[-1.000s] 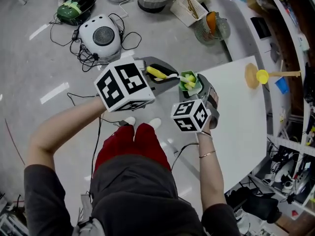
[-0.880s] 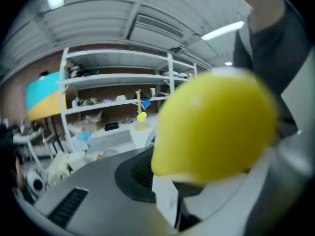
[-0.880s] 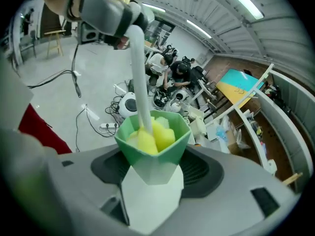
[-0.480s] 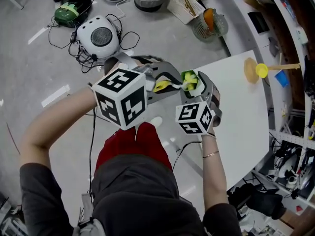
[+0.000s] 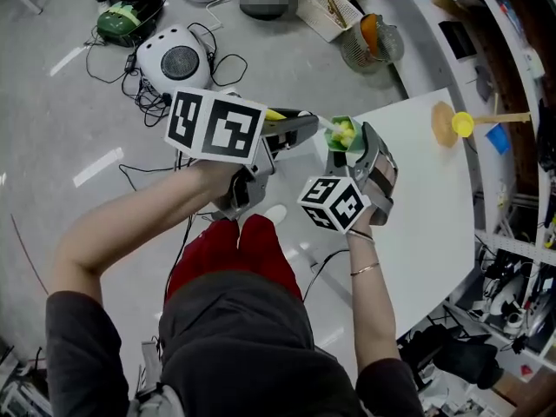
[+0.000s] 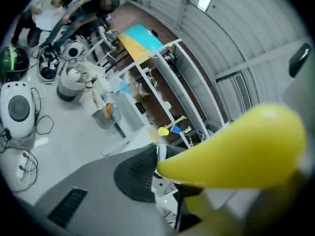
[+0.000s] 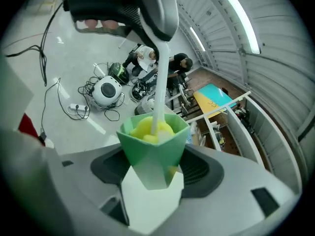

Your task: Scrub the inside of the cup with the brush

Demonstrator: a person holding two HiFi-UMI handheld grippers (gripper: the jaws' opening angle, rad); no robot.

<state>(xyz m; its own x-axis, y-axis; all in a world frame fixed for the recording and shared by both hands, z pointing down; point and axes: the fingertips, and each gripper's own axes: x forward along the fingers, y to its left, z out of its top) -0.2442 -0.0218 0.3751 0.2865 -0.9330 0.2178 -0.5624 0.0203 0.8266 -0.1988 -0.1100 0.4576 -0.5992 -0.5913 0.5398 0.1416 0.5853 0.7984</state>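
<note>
in the head view, above the person's lap and just off the near edge of the white table (image 5: 417, 198), the left gripper (image 5: 295, 127) and the right gripper (image 5: 358, 153) are meeting in mid-air. the right one is carrying the green cup (image 5: 344, 137) with its mouth tipped toward the left one, and the brush (image 5: 276, 115) is reaching across from the left into that mouth.

in the left gripper view, the yellow handle (image 6: 236, 146) is filling the right side of the frame. the fingers (image 6: 135, 173) are pressing in on it, so the brush is being pinched firmly. the cup itself is too hidden behind the handle to make out here.

in the right gripper view, the fingers are clamping the lower, paler part of the cup from both sides and holding it upright. the white stem (image 7: 160, 82) is coming straight down from above, and the yellow head (image 7: 147, 129) is sitting inside the cup, below the rim.

judging from this, the scrubbing step is under way. the next move is probably calling for twisting or pumping the head against the inner walls and bottom, while the right gripper is holding the cup steady so the stem is not levering it loose.
</note>
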